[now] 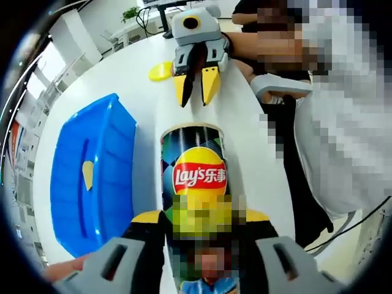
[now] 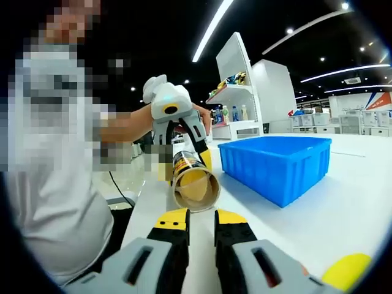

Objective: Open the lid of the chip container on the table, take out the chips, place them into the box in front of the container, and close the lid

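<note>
Left gripper view: left gripper [image 1: 199,215] pinches the tilted, open chip container [image 1: 195,171]; right gripper [image 1: 196,87] jaws nearly together, empty; chips may spill beside the blue box [image 1: 104,141]

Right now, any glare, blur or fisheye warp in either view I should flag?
Left gripper view: bright, even light; strong fisheye bend on the white table and blue box; the chip container is sharp. Right gripper view: dark ceiling with glaring light strips, the table nearly blown out; the container's open mouth is sharp, the far shelves soft.
</note>
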A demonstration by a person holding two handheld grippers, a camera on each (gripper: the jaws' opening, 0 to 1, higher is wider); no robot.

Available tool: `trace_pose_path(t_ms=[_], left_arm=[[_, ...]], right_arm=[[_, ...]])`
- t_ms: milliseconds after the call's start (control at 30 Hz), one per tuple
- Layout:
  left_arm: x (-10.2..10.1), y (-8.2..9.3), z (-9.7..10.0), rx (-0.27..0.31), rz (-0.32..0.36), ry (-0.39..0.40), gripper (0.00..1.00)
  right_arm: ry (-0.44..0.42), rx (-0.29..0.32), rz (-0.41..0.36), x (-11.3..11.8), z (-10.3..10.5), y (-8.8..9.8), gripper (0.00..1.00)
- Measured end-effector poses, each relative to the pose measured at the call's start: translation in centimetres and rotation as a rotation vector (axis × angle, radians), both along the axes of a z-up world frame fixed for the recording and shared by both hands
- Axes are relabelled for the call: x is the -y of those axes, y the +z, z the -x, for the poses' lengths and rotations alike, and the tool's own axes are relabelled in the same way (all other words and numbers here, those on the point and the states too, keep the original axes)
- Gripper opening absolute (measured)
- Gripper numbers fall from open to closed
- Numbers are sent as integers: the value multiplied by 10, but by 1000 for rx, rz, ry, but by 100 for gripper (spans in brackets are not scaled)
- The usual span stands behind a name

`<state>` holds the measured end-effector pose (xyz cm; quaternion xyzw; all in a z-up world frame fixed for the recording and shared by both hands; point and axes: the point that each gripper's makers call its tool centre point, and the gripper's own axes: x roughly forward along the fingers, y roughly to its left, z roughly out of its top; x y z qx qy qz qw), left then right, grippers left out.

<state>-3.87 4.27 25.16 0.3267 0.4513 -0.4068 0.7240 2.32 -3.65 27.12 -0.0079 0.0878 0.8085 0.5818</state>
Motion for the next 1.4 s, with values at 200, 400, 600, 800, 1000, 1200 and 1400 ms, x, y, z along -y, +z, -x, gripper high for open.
trace_pose_path(t_ms=[200, 400, 600, 800, 1000, 1200, 1400], left_arm=[[-4, 1, -7, 35, -13, -10, 46], [-3, 15, -9, 94, 52, -16, 45], [-3, 32, -18, 195, 112, 8, 45], [-4, 51, -20, 222, 271, 78, 45], [-4, 61, -19, 277, 318, 112, 45], [0, 77, -22, 334, 442, 111, 45], [-3, 94, -27, 398, 568, 168, 44]], right_arm=[[-9, -13, -5, 0, -3, 1, 16], [-17, -21, -8, 0, -4, 2, 16], [-24, -36, -15, 0, -7, 3, 16], [-33, -35, -15, -1, -8, 3, 16], [-41, -37, -15, -1, -9, 3, 16], [-49, -39, -17, -1, -10, 3, 16], [-57, -41, -20, -1, -11, 4, 16]])
